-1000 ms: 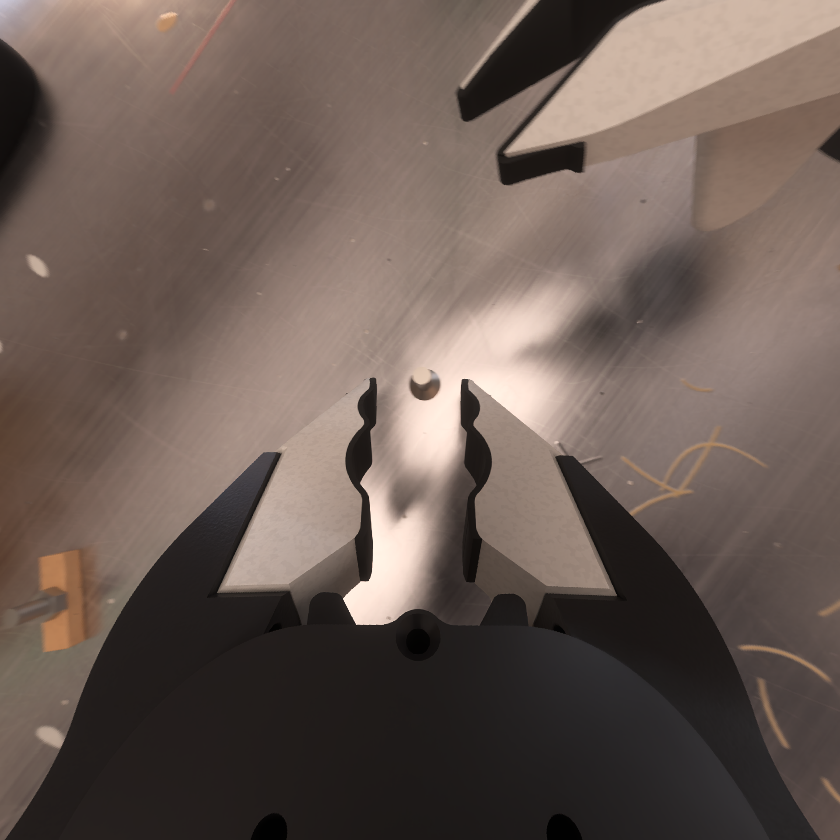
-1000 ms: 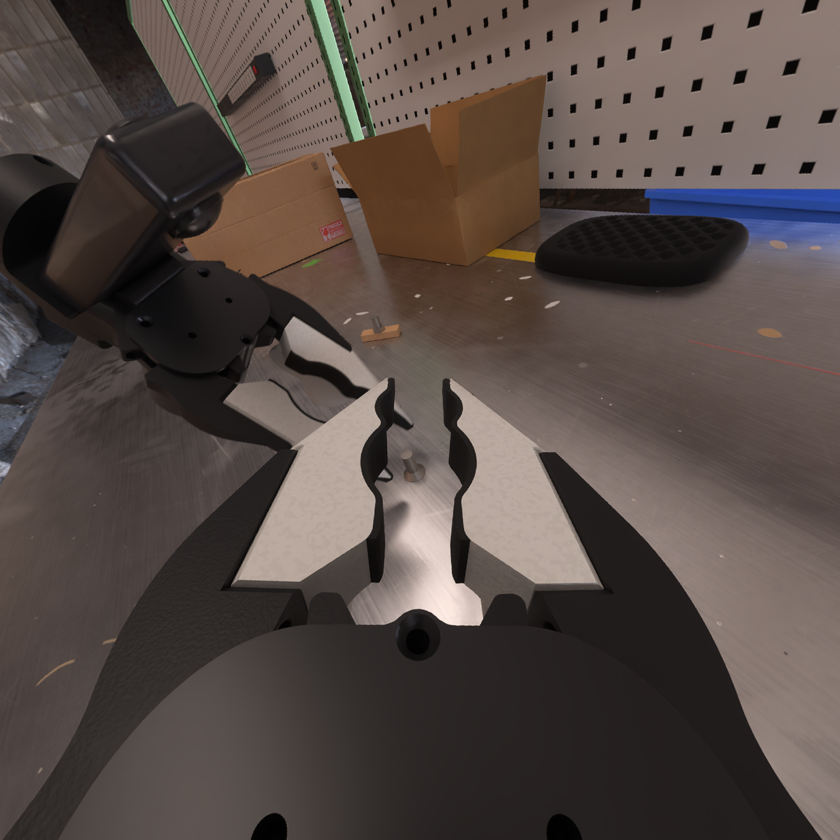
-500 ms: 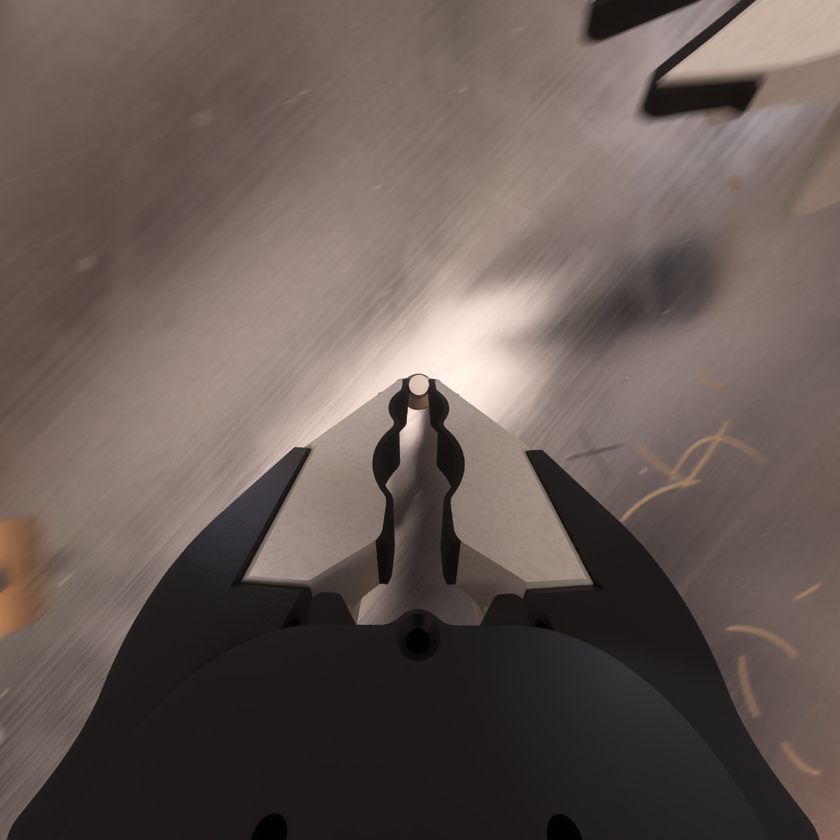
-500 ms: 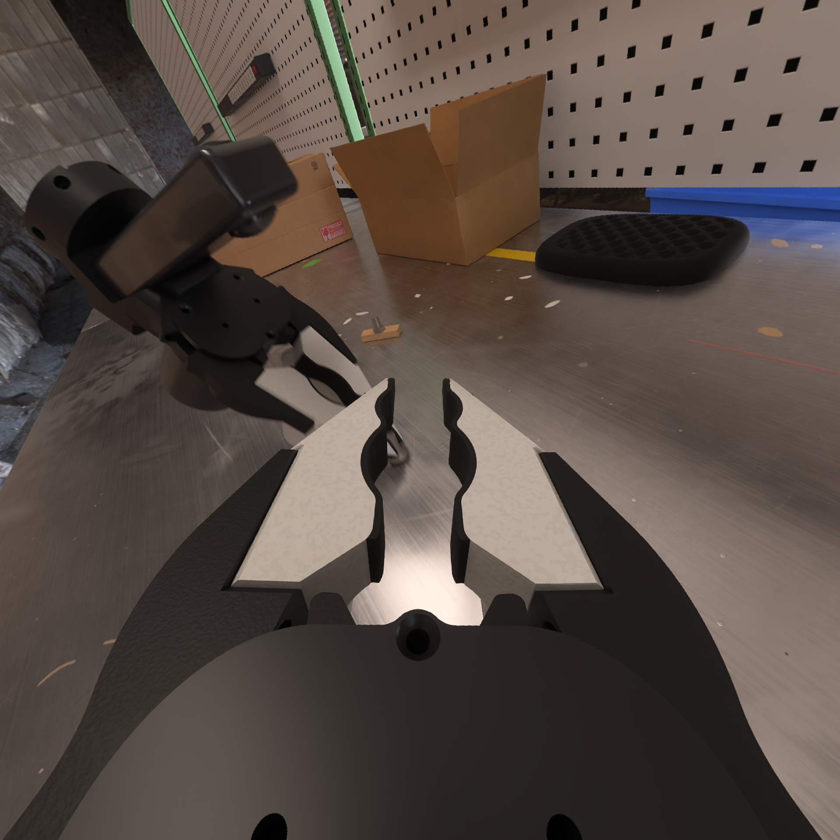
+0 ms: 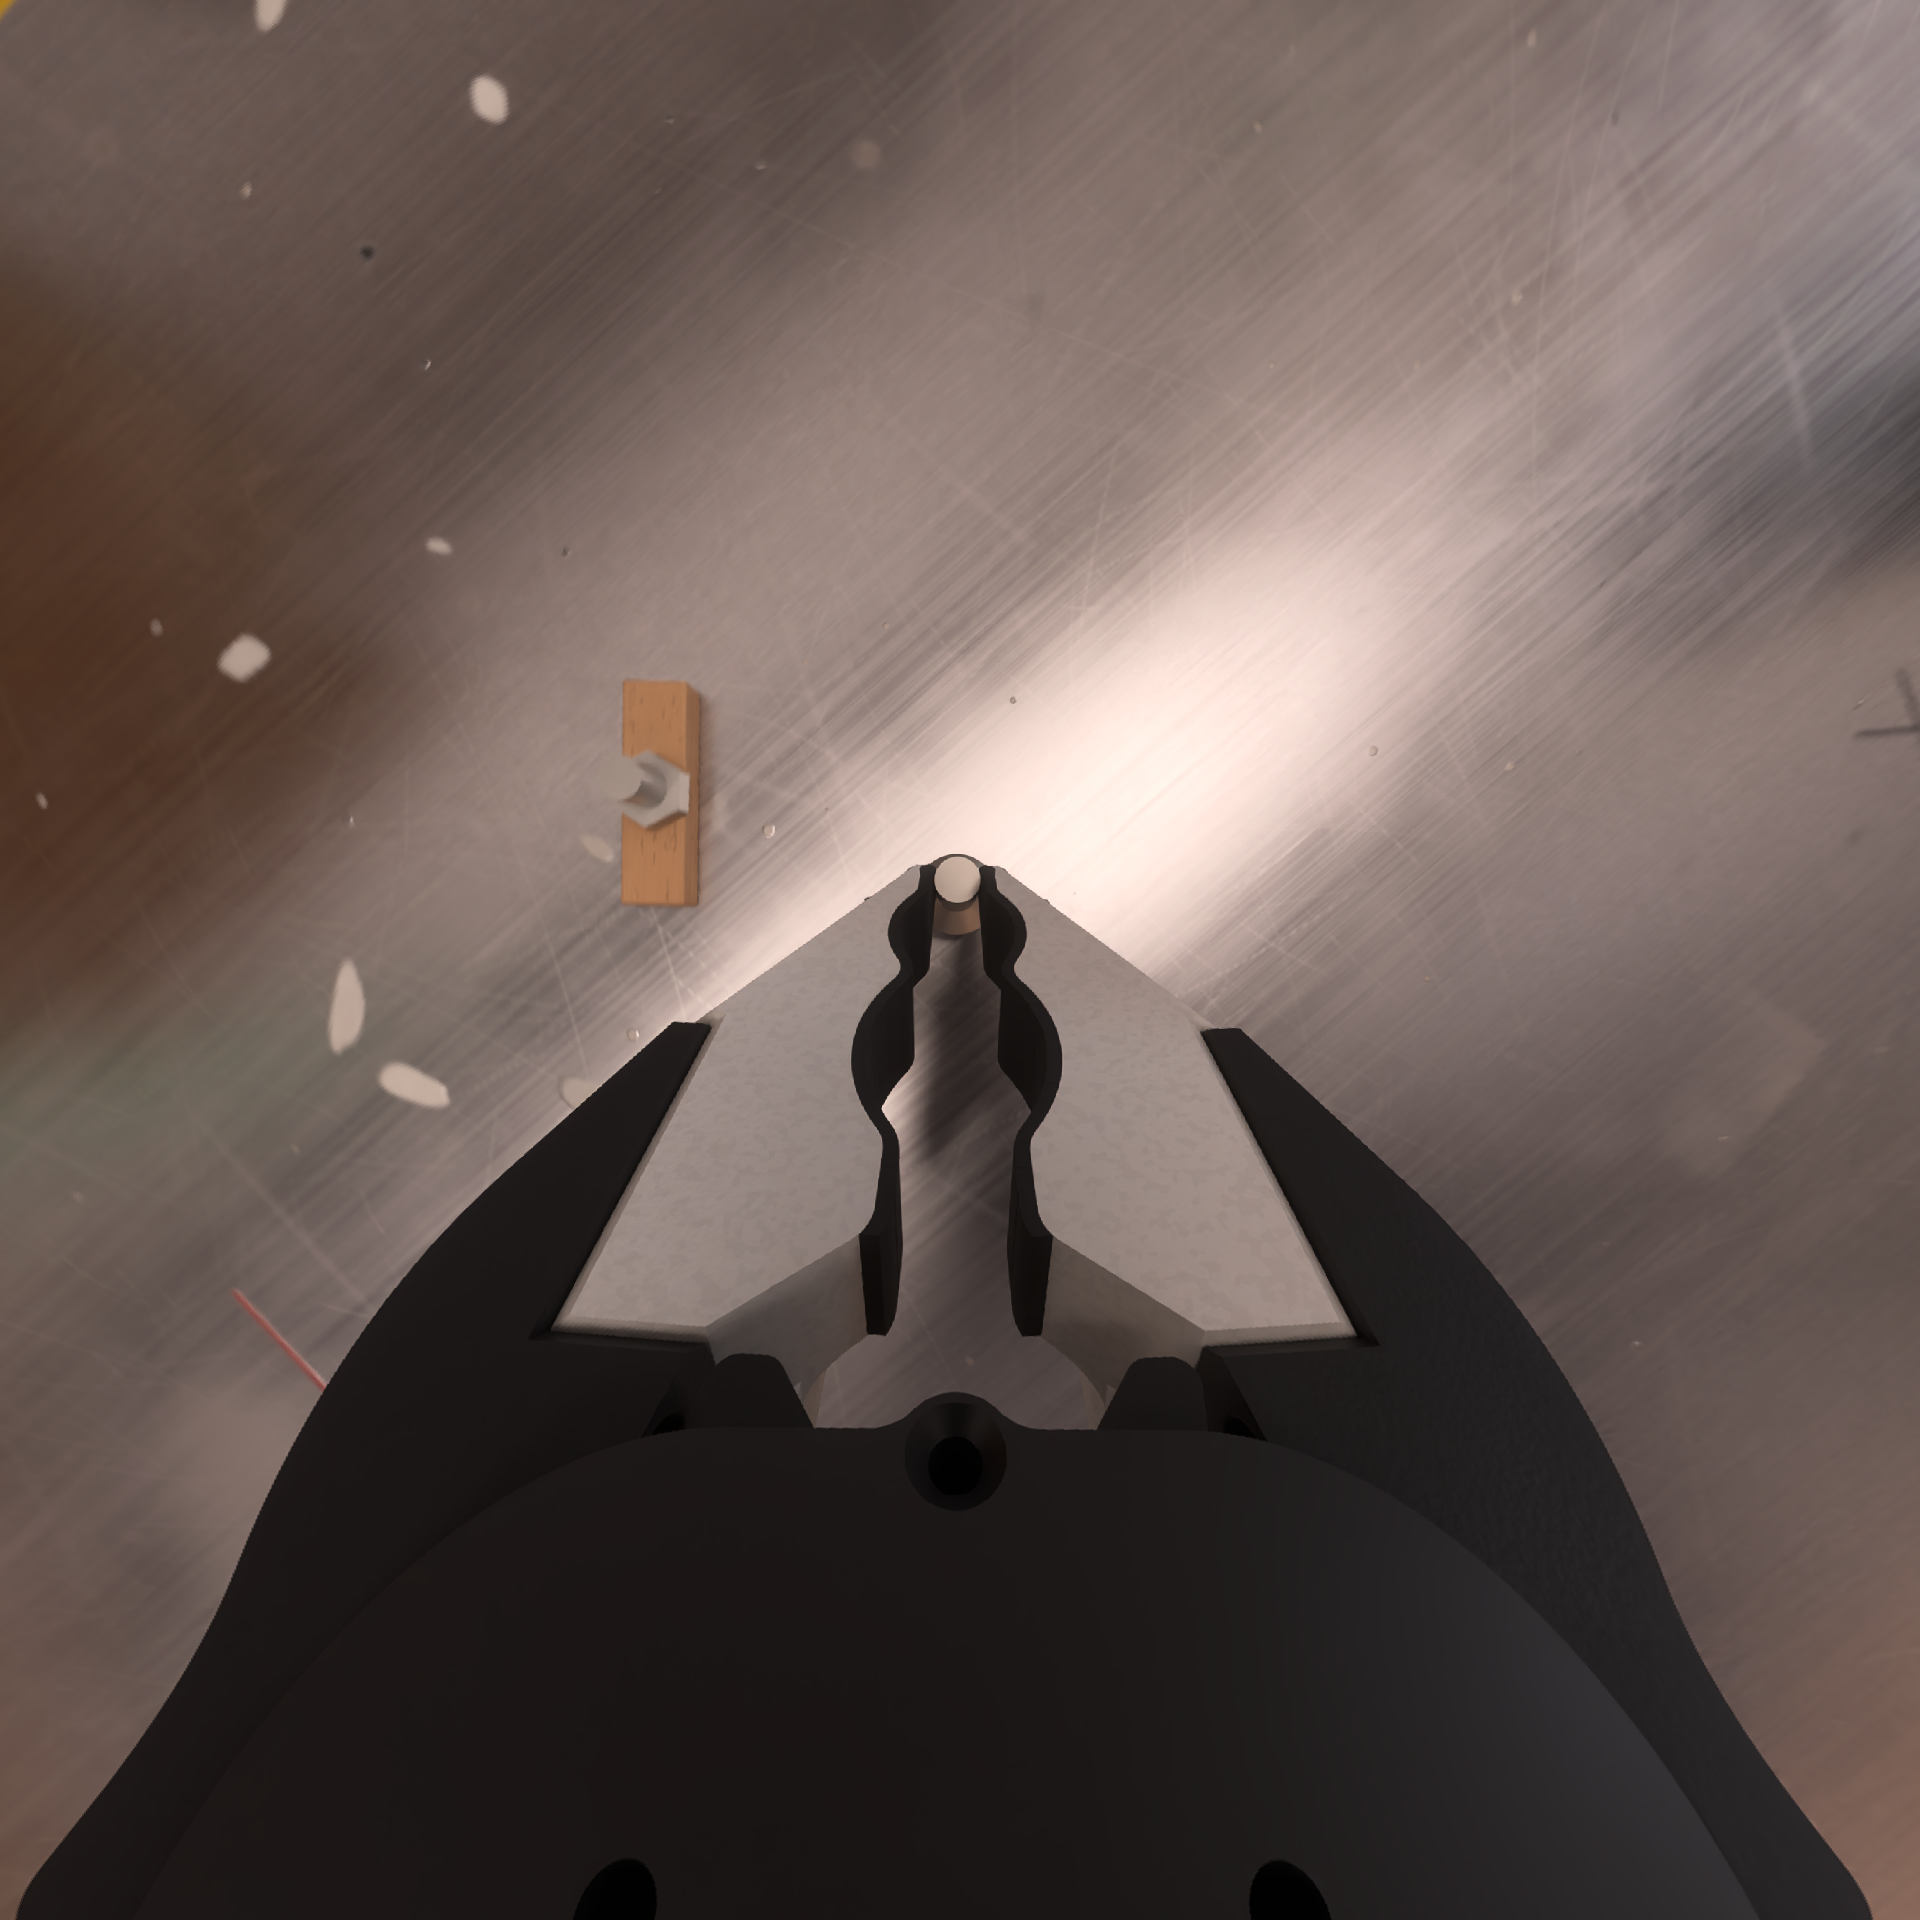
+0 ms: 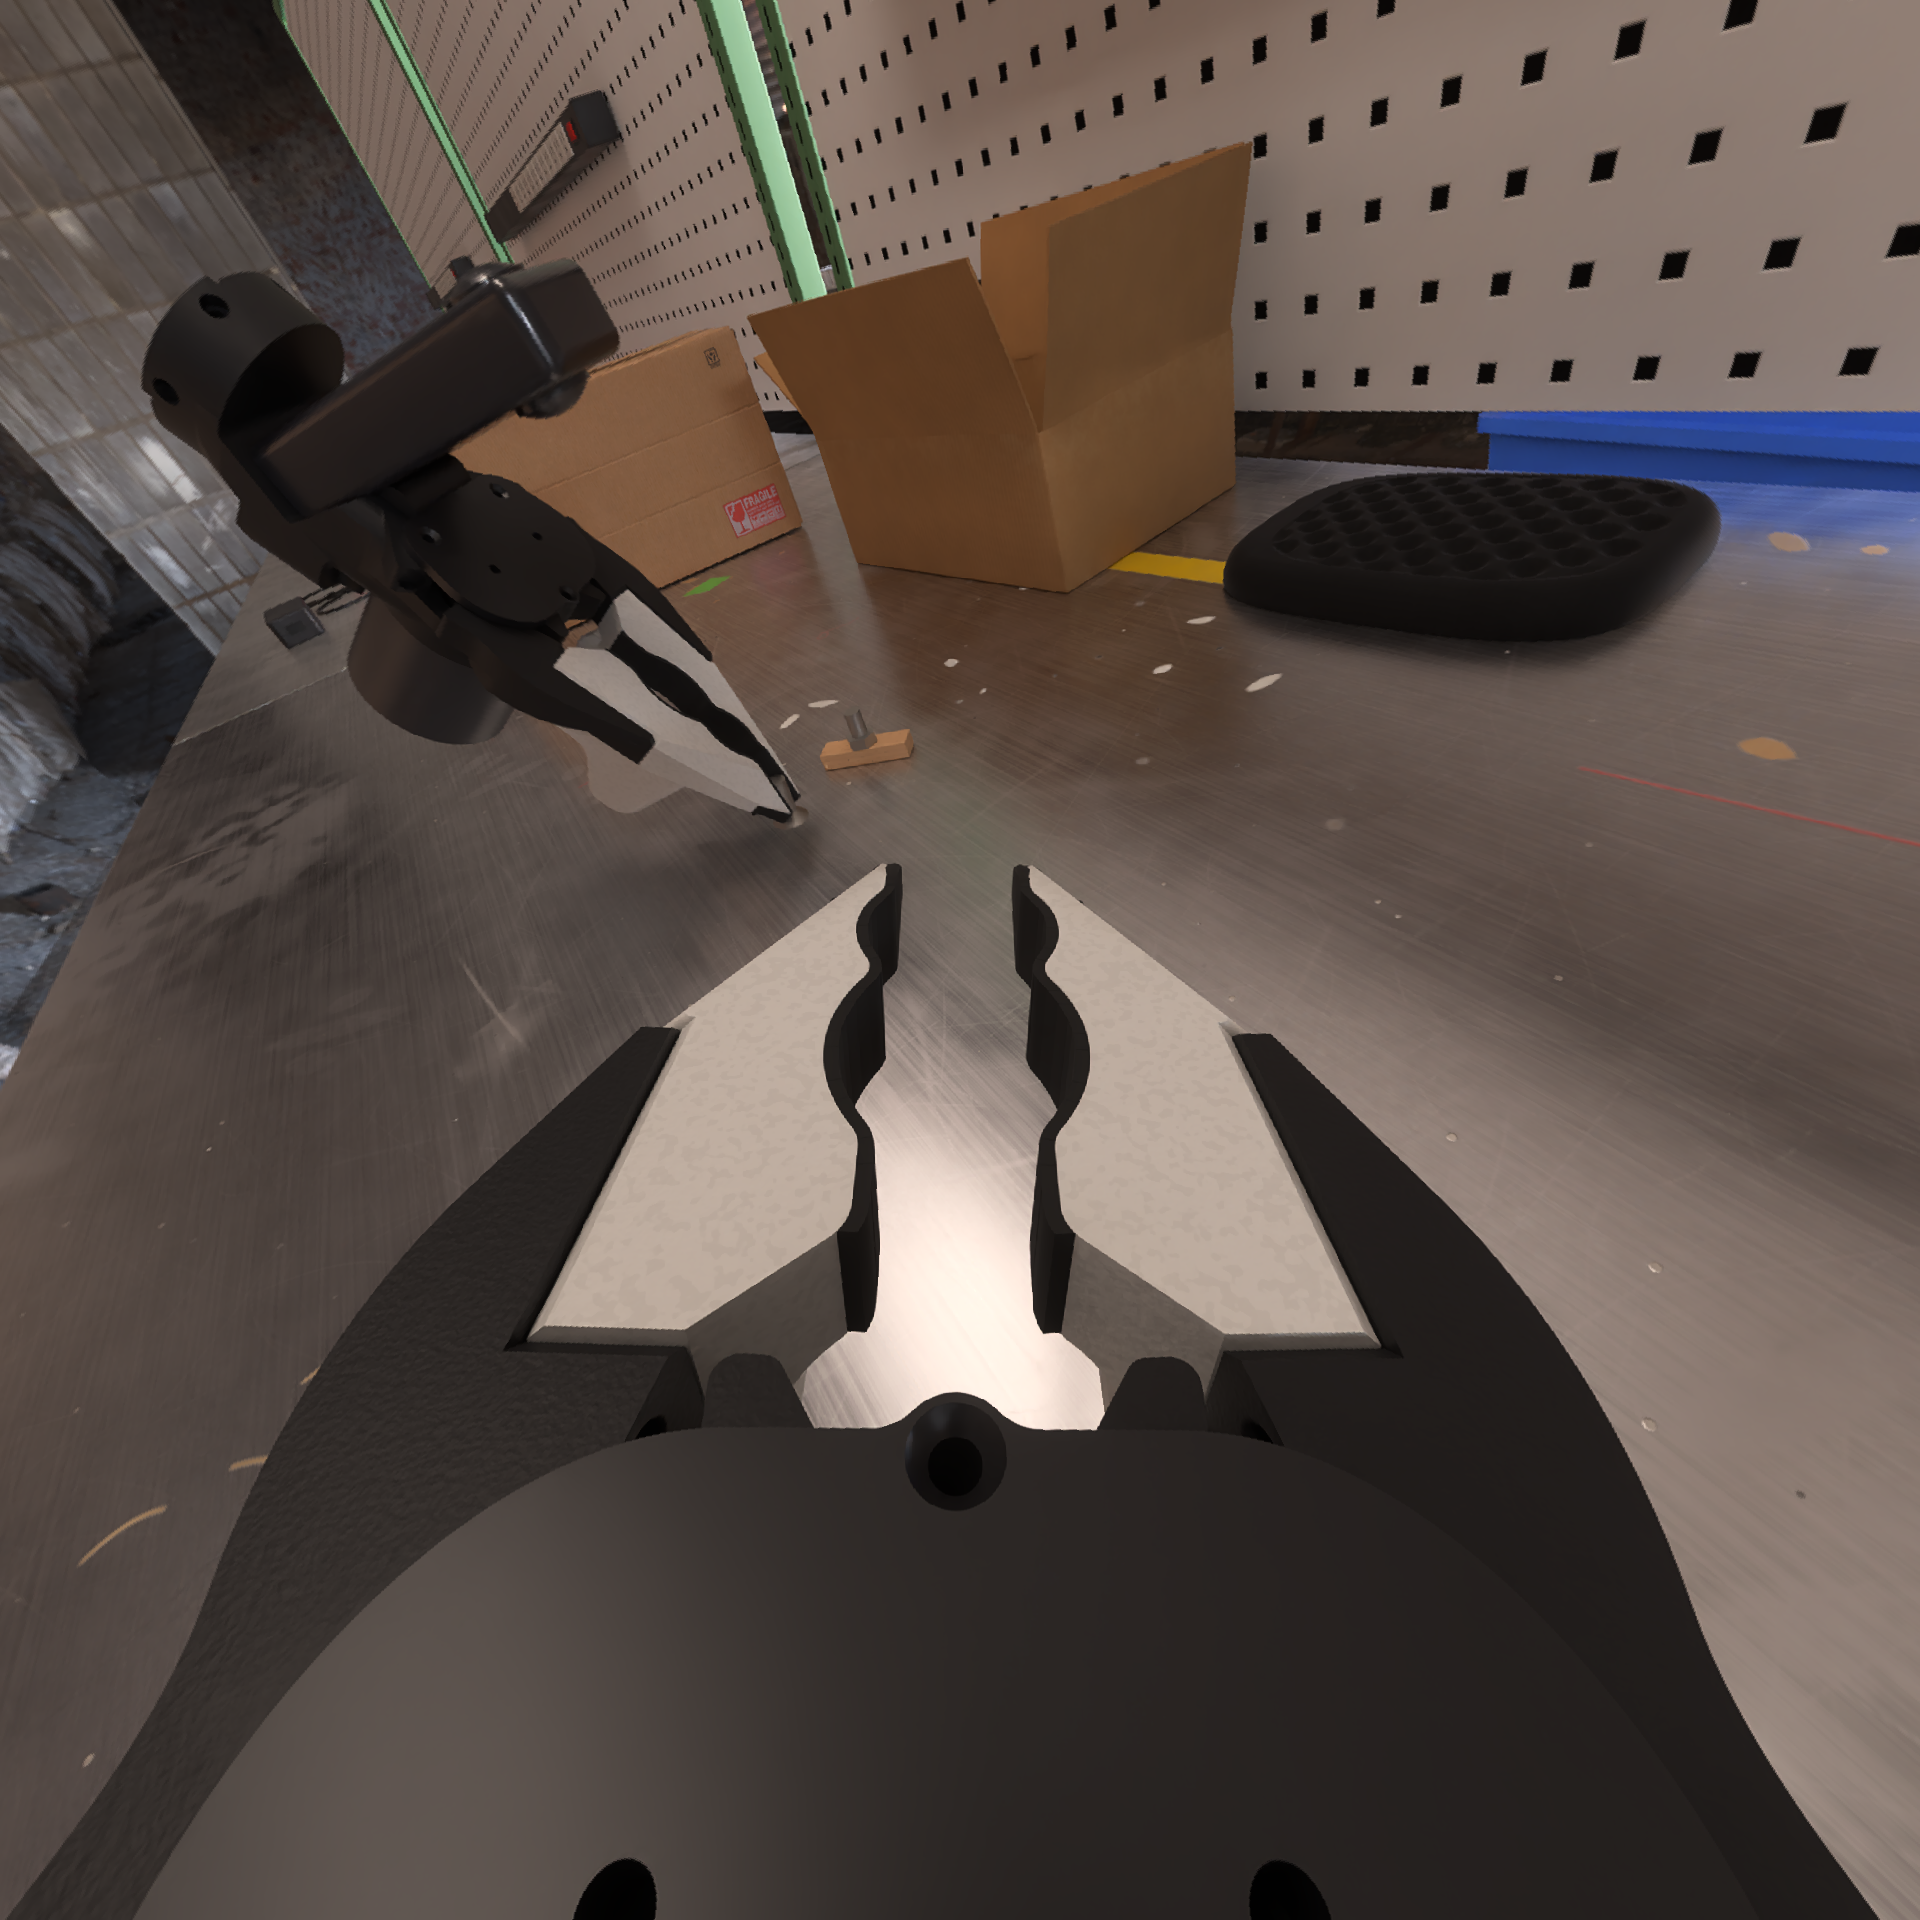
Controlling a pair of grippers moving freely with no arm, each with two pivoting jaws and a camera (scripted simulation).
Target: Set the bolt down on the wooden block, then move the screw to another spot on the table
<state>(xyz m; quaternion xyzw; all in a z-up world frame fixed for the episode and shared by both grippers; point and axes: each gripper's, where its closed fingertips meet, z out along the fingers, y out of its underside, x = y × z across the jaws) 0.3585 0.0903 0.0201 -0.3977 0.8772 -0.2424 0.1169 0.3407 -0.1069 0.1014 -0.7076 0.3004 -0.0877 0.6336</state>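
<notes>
The left gripper, black-bodied with pale scalloped fingers, is now pinching the small silver round-headed screw at its very tips, where a second ago the jaws were standing apart around it on the brushed-metal table. The right wrist view is showing the same gripper carrying the screw away from the spot in front of the right gripper, toward the small rectangular wooden block; whether the screw is clear of the surface I cannot tell. The grey hex-headed bolt is already resting on that block, so the first step looks finished and the second is under way. The right gripper is waiting with its fingers parted and nothing between them. What is left, I judge, is choosing a bare patch of table and releasing.
</notes>
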